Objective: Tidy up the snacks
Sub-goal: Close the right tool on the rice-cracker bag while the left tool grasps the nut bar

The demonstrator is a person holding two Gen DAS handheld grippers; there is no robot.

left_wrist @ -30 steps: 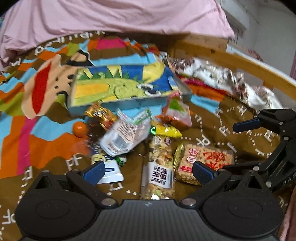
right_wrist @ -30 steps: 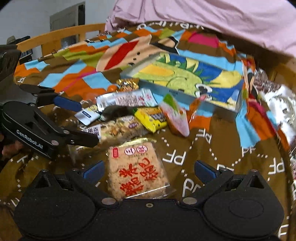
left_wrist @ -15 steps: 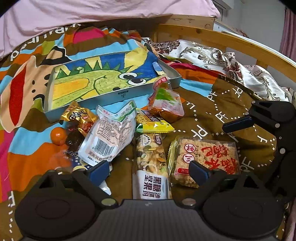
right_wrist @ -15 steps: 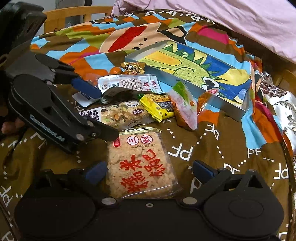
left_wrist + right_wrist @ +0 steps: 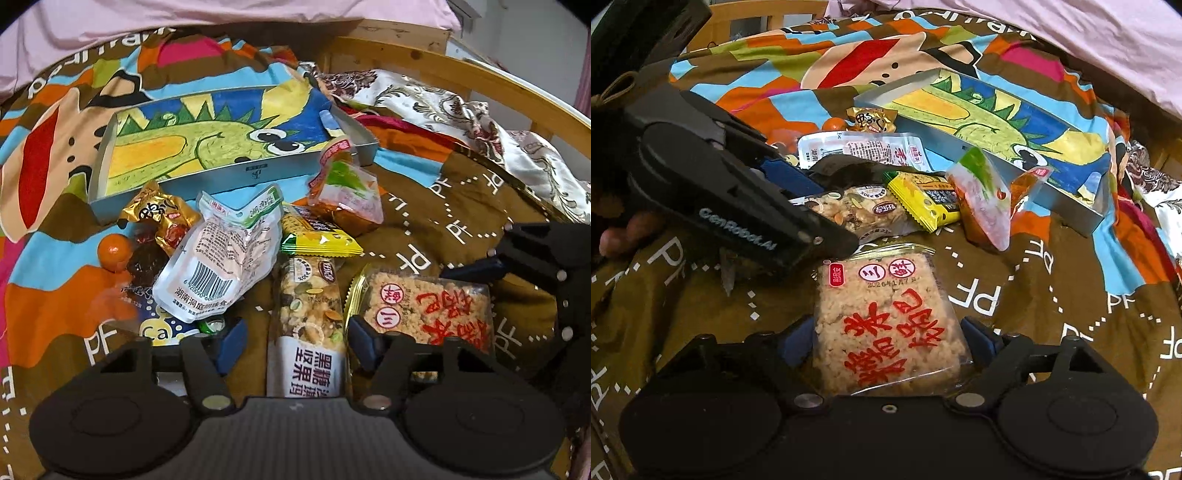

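Observation:
A pile of snack packets lies on a patterned bedspread in front of a shallow tray (image 5: 236, 173) with a dinosaur drawing. My left gripper (image 5: 295, 341) straddles the nut bar (image 5: 308, 314); its jaws have narrowed on the bar, and I cannot tell if the pads touch it. My right gripper (image 5: 888, 341) straddles the rice crisp cake packet (image 5: 886, 321), with its blue pads close to the packet's sides. The cake (image 5: 424, 310) also shows in the left wrist view, and the nut bar (image 5: 857, 214) and tray (image 5: 1067, 205) in the right.
Beside the bar lie a white barcode pouch (image 5: 221, 258), a yellow packet (image 5: 317, 240), an orange-green pouch (image 5: 347, 195), a gold candy (image 5: 159, 214) and an orange ball (image 5: 114, 251). A wooden bed rail (image 5: 480, 81) and floral cloth lie right. Pink bedding lies behind.
Both grippers have moved down and forward onto the pile. The left jaws have narrowed around the nut bar; the right jaws have narrowed around the rice cake.

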